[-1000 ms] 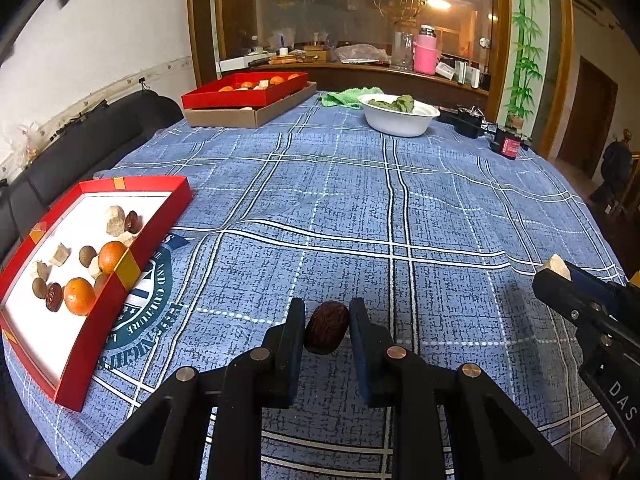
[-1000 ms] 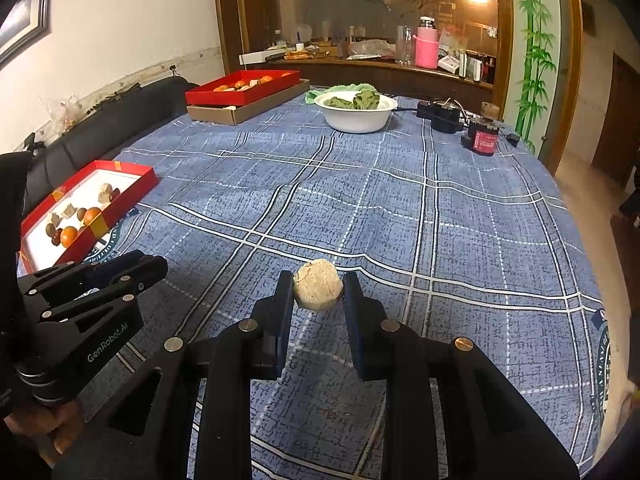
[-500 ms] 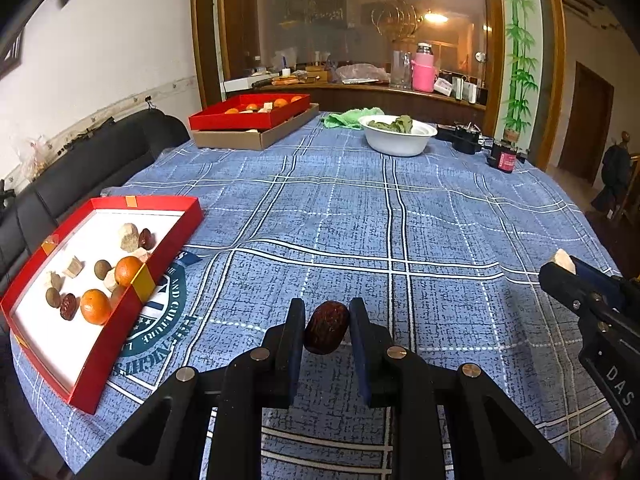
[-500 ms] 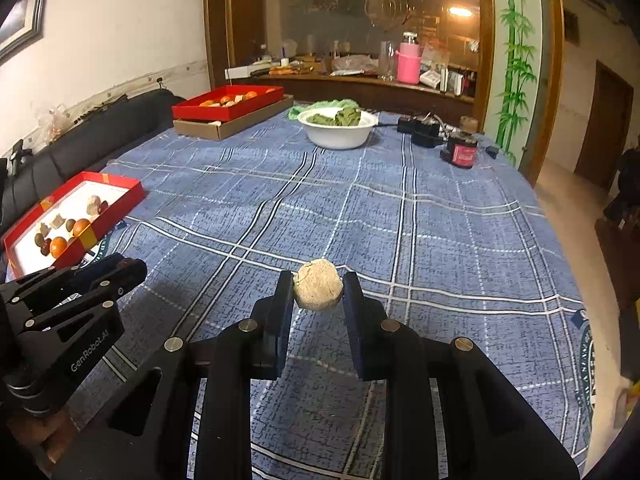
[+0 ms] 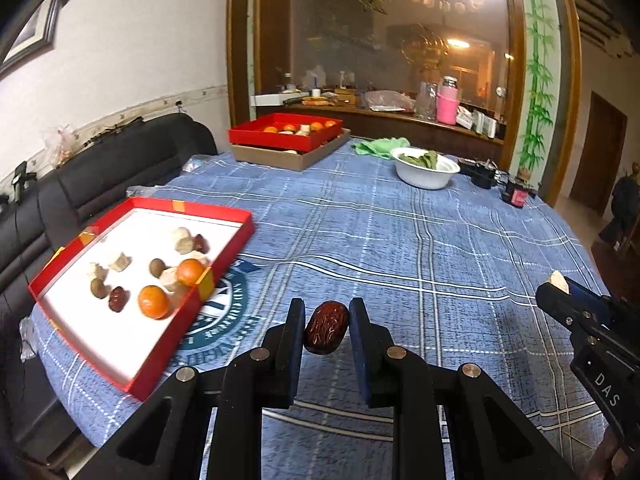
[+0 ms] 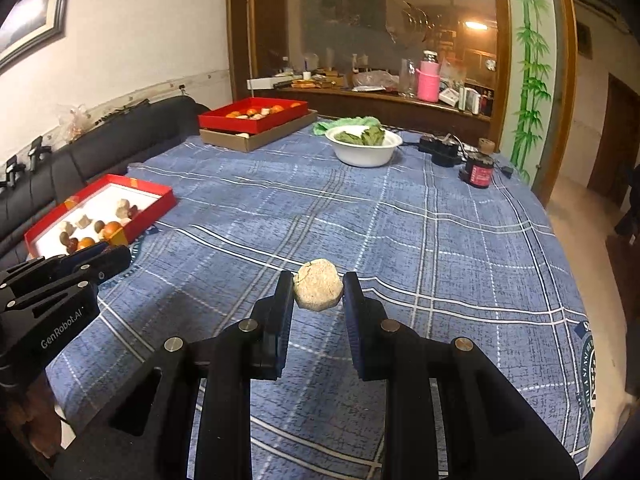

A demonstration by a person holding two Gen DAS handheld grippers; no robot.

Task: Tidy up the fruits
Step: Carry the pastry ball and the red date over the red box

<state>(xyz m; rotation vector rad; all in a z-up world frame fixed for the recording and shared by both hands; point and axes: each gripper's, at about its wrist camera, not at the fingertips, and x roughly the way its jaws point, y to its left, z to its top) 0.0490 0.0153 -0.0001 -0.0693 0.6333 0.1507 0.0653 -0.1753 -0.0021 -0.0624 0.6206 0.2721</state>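
Left tongs (image 5: 326,326) clamped on a dark red wrinkled date (image 5: 327,332), pinched across its narrow sides and held clear above the blue plaid bench (image 5: 420,240). Right tongs (image 6: 318,294) clamped on a pale, rough, rounded lump (image 6: 319,290), also lifted off the cloth; likely a peeled fruit or nut, cannot tell which. Both pieces sit right at the tong tips, probably so they can be let go cleanly without the arms fouling a rim. Near left: open red tray (image 5: 224,268) with white floor, holding two oranges (image 5: 153,301), more dates, brown round fruits and several pale lumps, loosely scattered toward its right wall. It already holds both kinds now in the tongs, so it reads as the likely drop point for each. Left tongs are near the tray's right wall; right tongs are well apart from it, farther right. Far left: a second red tray (image 5: 286,138) stacked on a brown carton, with oranges inside. Far centre: white bowl (image 5: 426,170) of green leaves, not fruit. Judgement: carry stage, release not yet made.
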